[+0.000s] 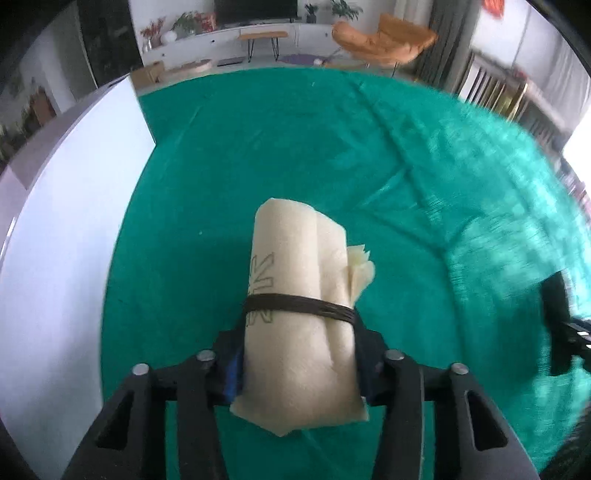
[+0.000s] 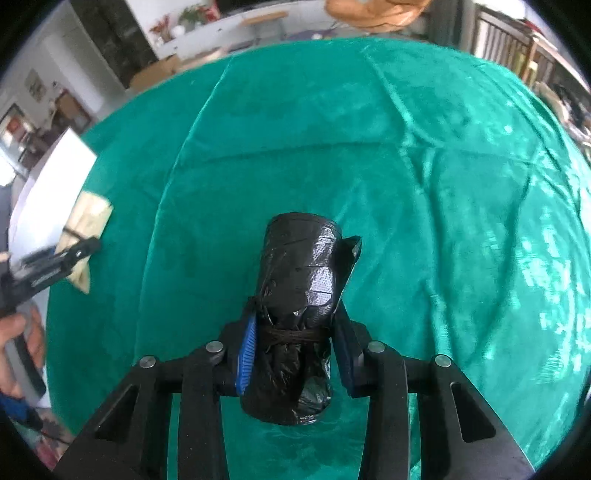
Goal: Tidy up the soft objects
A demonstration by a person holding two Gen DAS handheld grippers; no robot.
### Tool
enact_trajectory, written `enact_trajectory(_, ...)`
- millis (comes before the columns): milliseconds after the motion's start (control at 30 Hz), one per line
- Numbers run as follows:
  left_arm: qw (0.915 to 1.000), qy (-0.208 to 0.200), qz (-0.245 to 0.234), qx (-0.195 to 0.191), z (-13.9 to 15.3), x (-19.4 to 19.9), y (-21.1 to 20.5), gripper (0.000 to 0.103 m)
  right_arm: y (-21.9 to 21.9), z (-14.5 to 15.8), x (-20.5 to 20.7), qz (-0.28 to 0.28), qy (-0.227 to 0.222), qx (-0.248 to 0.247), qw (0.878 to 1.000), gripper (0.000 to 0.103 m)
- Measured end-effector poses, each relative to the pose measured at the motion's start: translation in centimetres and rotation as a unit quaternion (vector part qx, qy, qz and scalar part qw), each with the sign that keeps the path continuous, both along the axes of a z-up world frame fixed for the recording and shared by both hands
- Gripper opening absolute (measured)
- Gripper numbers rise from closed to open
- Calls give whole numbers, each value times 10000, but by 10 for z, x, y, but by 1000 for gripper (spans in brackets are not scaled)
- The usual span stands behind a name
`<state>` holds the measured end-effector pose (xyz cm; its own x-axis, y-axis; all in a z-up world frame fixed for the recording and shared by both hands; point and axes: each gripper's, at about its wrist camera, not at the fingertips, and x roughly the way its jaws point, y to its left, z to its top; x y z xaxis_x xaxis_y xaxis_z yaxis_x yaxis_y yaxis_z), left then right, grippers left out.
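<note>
My left gripper [image 1: 299, 347] is shut on a cream cloth roll [image 1: 299, 295] tied with a dark band, holding it above the green tablecloth [image 1: 277, 147]. My right gripper [image 2: 293, 343] is shut on a black plastic bag roll [image 2: 299, 280] tied with dark string, also above the cloth. The cream roll [image 2: 86, 221] and the left gripper [image 2: 55, 258] show at the left edge of the right wrist view. The right gripper [image 1: 561, 325] shows blurred at the right edge of the left wrist view.
A white board or box [image 1: 66, 221] stands at the table's left side, close to the cream roll. Beyond the table's far edge are an orange chair [image 1: 384, 40], a white low cabinet [image 1: 258, 33] and plants. The person's hand [image 2: 22, 332] shows at the left.
</note>
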<state>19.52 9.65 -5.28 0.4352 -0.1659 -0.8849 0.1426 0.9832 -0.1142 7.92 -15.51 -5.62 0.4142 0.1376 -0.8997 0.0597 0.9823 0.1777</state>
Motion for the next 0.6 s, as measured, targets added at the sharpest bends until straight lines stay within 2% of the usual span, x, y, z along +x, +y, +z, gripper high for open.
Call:
enact_trajectory(133, 9967, -316, 58, -739, 45, -39, 23, 45, 7, 35, -18, 26, -400, 773, 9962, 38)
enact_trajectory(233, 9922, -631, 114, -1070, 93, -73, 59, 46, 47, 80, -21, 539, -693, 1150, 9895, 39)
enact_trajectory(300, 9911, -860, 275, -977, 118, -89, 90, 47, 99, 116, -21, 1119, -916, 1518, 9778, 39)
enact_trajectory(367, 9899, -1082, 615, -681, 141, -105, 131, 49, 146, 143, -20, 1623, -1073, 1714, 9658, 39)
enact_trajectory(433, 9878, -1170, 967, -339, 150, -116, 166, 53, 199, 165, -21, 2141, -1187, 1840, 9520, 39)
enact_trajectory(467, 9858, -1200, 1168, -126, 152, -122, 186, 54, 231, 175, -21, 2420, -1224, 1878, 9440, 39)
enact_trajectory(533, 9796, -1166, 1617, 266, 148, -131, 224, 65, 280, 184, -24, 2800, -1234, 1897, 9329, 40)
enact_trajectory(600, 9725, -1058, 2026, 448, 138, -138, 254, 69, 328, 183, -26, 3175, -1173, 2037, 9187, 45)
